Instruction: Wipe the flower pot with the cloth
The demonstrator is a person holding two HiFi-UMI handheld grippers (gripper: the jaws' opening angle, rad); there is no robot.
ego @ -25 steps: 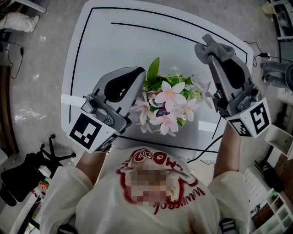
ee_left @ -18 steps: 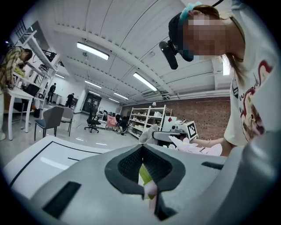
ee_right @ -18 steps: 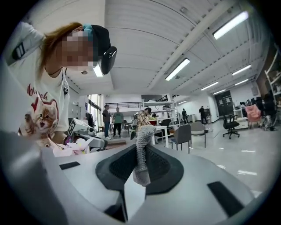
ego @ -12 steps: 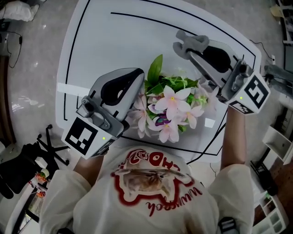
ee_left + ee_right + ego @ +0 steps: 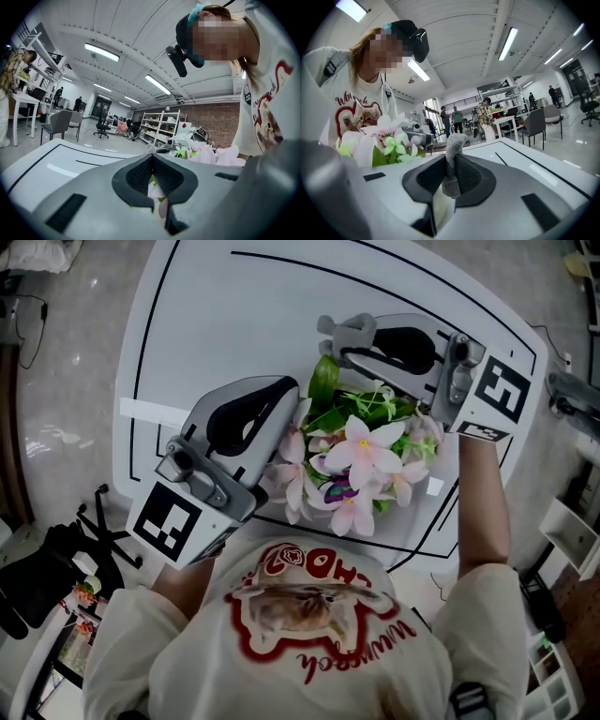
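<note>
The left tool (image 5: 284, 409) sits at 9 o'clock of the flowers (image 5: 361, 456), its jaws nearly closed and pinching a petal and a leaf. The flowers stand by the bench's (image 5: 234, 324) near edge and hide the pot beneath them. At 12 o'clock of the flowers, the right tool (image 5: 361, 345) is clamped on the grey cloth (image 5: 339, 332), which pokes out past its tips.

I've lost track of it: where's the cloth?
Head view, upper centre: the cloth sticks out of the right hand-held gripper, just behind the flowers.
</note>
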